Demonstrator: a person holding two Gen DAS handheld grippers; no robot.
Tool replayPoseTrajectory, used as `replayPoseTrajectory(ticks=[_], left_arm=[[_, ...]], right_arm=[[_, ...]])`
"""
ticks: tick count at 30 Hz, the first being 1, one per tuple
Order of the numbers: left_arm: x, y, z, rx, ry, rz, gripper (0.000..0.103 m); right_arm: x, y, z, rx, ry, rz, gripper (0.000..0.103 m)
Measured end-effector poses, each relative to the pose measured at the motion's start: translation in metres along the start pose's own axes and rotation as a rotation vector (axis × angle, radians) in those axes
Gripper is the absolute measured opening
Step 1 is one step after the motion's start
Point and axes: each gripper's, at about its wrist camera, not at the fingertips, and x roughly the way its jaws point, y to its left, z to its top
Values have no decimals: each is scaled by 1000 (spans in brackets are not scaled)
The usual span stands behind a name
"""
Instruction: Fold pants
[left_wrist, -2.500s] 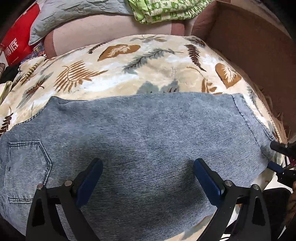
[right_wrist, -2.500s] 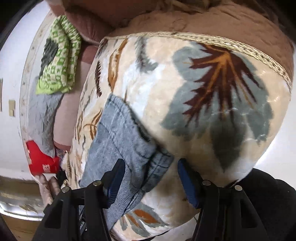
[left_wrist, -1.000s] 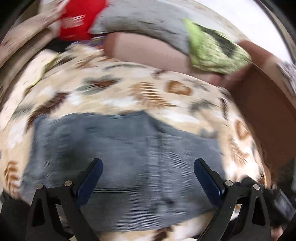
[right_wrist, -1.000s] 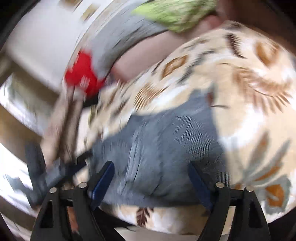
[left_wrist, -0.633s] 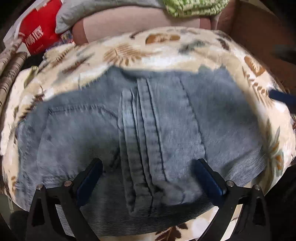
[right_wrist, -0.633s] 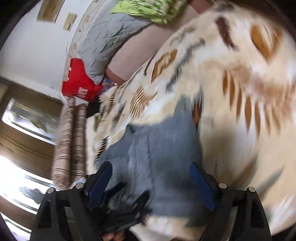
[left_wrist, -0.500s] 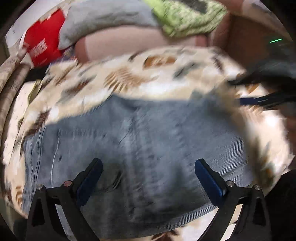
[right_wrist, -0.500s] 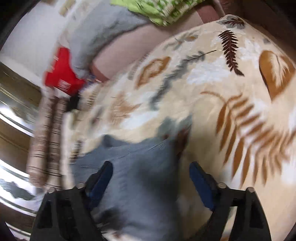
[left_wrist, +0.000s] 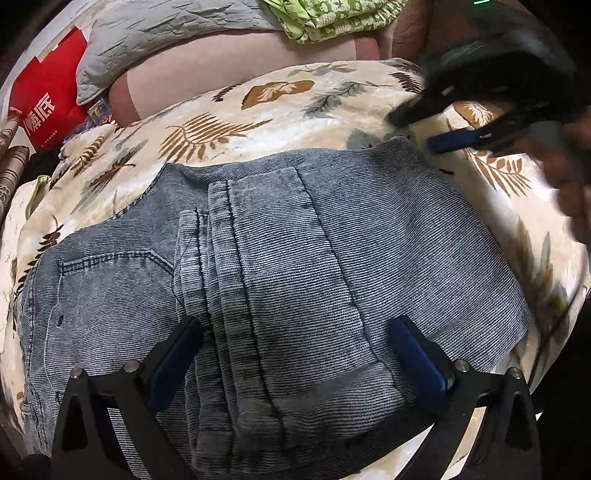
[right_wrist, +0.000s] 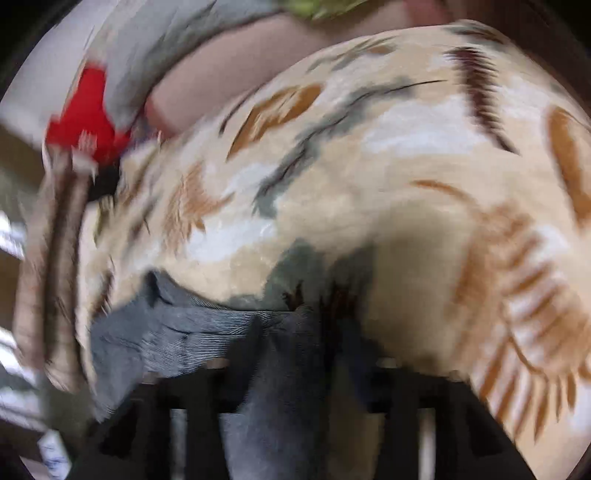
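The blue denim pants (left_wrist: 295, 266) lie folded over on a leaf-print blanket (left_wrist: 258, 107), leg layer on top, a back pocket at the left. My left gripper (left_wrist: 291, 354) is open, its blue pads spread over the near edge of the pants, holding nothing. My right gripper (left_wrist: 424, 129) shows in the left wrist view at the pants' far right corner, blurred, its jaws apart, a blue finger (left_wrist: 454, 139) beside the corner. The right wrist view is badly blurred: denim (right_wrist: 207, 339) fills its lower middle, and the fingers cannot be made out clearly.
A grey quilted pillow (left_wrist: 166, 33), green patterned cloth (left_wrist: 332, 14) and a red bag (left_wrist: 48, 103) lie at the back. A pink cushion (left_wrist: 221, 70) borders the blanket. Brown furniture (left_wrist: 417, 37) is at the back right.
The pants went from spread flat to folded over. Both grippers swung about; the right gripper has come to the pants' far right corner.
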Motion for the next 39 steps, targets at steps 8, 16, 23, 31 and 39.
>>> replayPoseTrajectory(ticks=[8, 16, 23, 31, 39], left_arm=[[-32, 28, 5, -105, -81, -11, 101], [-22, 44, -5, -162, 1, 20, 102], [-3, 34, -14, -110, 47, 39, 103], [-6, 36, -18, -120, -12, 30, 103], [-9, 35, -20, -129, -19, 32, 103]], right_arm=[[-54, 10, -85, 85, 29, 288, 62], [-39, 16, -100, 5, 86, 104, 58], [-28, 60, -45, -130, -73, -30, 65], [35, 66, -53, -281, 4, -236, 82], [33, 64, -56, -303, -27, -235, 85]])
